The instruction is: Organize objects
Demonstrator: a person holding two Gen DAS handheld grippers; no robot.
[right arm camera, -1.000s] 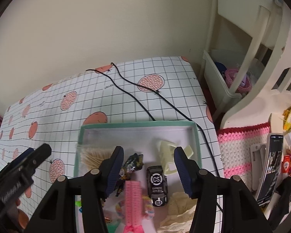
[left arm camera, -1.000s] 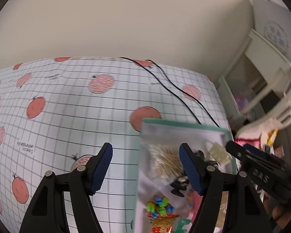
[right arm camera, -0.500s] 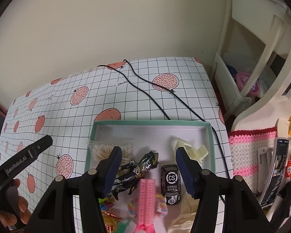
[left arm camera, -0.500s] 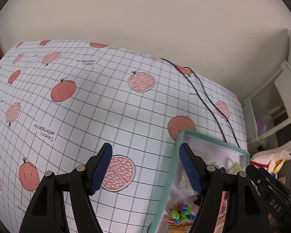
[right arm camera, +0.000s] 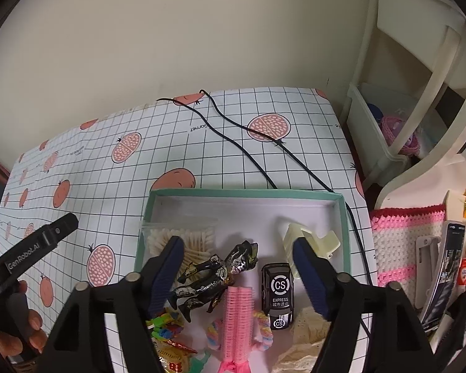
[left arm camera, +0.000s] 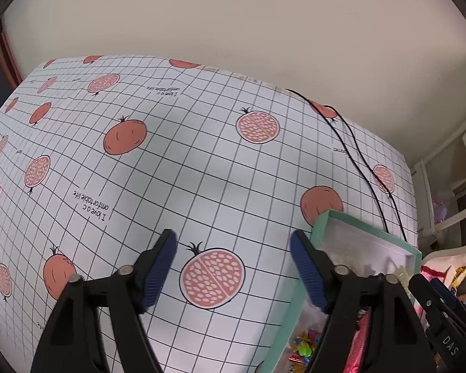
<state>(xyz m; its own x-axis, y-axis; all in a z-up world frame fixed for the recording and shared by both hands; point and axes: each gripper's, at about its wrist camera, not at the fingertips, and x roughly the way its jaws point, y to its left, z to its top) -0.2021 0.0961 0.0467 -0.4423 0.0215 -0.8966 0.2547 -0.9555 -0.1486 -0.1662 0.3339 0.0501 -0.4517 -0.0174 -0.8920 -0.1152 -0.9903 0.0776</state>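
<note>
Right wrist view showed the right gripper [right arm camera: 237,256] above the green box [right arm camera: 248,193], jaws just widened, empty over the black figure [right arm camera: 216,275] — likely the first pick. Left gripper [left arm camera: 234,262], also newly spread and empty, had swung off the box onto bare tablecloth [left arm camera: 177,161].

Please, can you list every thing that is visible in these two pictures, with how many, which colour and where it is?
tablecloth: one, white grid with orange fruit, covering the table
cables: two, black, across the cloth behind the box
box: one, green rim, white inside, on the cloth
cotton swabs: one clear tub, box's back left
figure: one, black and silver, box's middle
toy car: one, black, right of the figure
hair clip: one, pale yellow, box's back right
hair roller: one, pink, box's front
left gripper: one, black with blue pads, open, above the cloth
right gripper: one, same colours, open, above the box
</note>
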